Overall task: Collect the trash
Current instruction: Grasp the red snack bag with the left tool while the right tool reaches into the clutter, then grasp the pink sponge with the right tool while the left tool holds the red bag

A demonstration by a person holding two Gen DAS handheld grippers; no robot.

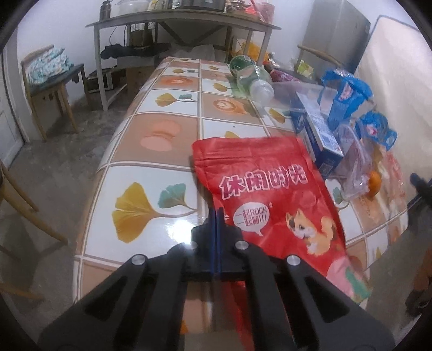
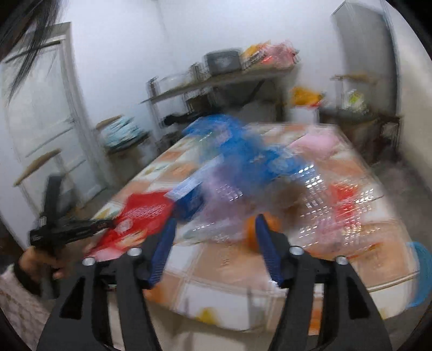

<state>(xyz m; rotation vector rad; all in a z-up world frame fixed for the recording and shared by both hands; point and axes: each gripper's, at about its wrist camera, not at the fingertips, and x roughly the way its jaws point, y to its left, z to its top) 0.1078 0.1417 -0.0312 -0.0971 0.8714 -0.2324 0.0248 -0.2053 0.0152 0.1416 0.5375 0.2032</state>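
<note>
A red snack bag (image 1: 272,194) with a cartoon dog lies near the front of the tiled table (image 1: 151,151). My left gripper (image 1: 217,213) is shut on the bag's left edge. It also shows at the left of the right wrist view (image 2: 108,223), on the red bag (image 2: 140,216). A blue box (image 1: 316,129), blue wrappers (image 1: 348,94), clear wrappers (image 1: 353,164) and a plastic bottle (image 1: 253,78) lie on the table's right side. My right gripper (image 2: 214,224) is open above the table's near edge, facing the blurred trash pile (image 2: 243,162).
A wooden chair (image 1: 51,83) stands at the left. A metal shelf table (image 1: 178,24) with clutter stands behind the table. A mattress (image 1: 391,89) leans at the right. An orange (image 1: 374,183) lies among the wrappers.
</note>
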